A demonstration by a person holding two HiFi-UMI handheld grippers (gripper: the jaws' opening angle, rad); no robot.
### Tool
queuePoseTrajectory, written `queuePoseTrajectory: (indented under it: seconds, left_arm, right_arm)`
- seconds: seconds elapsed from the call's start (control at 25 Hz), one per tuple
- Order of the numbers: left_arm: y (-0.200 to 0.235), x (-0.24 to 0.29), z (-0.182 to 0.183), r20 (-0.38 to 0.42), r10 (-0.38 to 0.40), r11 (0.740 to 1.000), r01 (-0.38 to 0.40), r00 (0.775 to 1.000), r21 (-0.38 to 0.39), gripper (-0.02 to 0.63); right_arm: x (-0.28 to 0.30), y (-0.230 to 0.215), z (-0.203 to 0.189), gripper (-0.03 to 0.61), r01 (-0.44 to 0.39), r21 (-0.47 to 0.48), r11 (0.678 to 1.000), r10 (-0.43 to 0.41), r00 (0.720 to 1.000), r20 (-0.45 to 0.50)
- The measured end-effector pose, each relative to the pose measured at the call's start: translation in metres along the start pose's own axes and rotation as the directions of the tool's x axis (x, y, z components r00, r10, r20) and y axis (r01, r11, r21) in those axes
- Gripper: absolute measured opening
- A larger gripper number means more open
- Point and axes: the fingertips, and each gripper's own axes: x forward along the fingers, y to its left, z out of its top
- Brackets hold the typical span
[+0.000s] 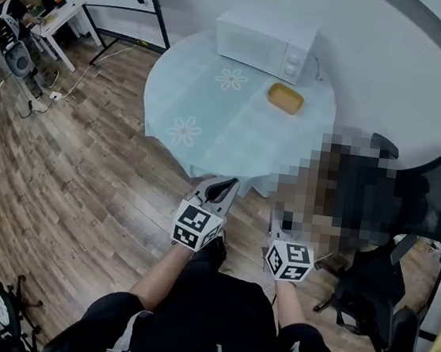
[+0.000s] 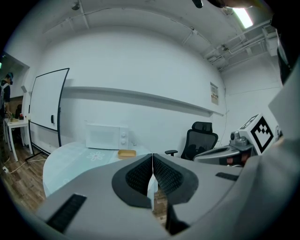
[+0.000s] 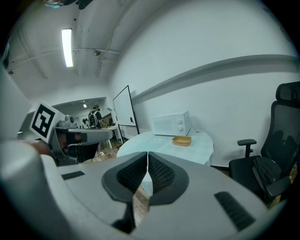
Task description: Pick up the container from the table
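Yellow and shallow, the little container (image 1: 285, 99) sits on the round table with the pale blue flowery cloth (image 1: 202, 129), just beside the white microwave oven (image 1: 265, 43). We hold our left gripper (image 1: 221, 186) and right gripper (image 3: 147, 158) well back from it, over the wooden floor (image 1: 86, 163) (both pinched closed, with nothing between the jaws).

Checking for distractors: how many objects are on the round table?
2: a white microwave at the far edge of the table; a yellow container just in front of it, toward its dial side. Anything behind the microwave would be hidden.
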Motion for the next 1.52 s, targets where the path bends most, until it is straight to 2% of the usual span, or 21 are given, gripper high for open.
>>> queuePoseTrajectory:
  seconds: [0.56,1.04,1.52]
  left_arm:
    - [0.074,0.045,0.012,-0.009,-0.079,0.997,0.079,0.997,-0.002,0.016]
    - [0.087,0.088,0.012,-0.043,-0.15,0.989,0.15,0.988,-0.006,0.017]
    - [0.121,0.157,0.023,-0.076,-0.132,0.991,0.131,0.988,-0.011,0.016]
  right_arm:
    - [0.082,0.007,0.032,0.025,0.052,0.009,0.999,-0.052,0.999,0.008]
    - [0.11,-0.017,0.043,0.025,0.112,0.041,0.993,-0.113,0.994,0.008]
    - [0.181,-0.062,0.064,0.025,0.095,0.06,0.994,-0.095,0.995,-0.007]
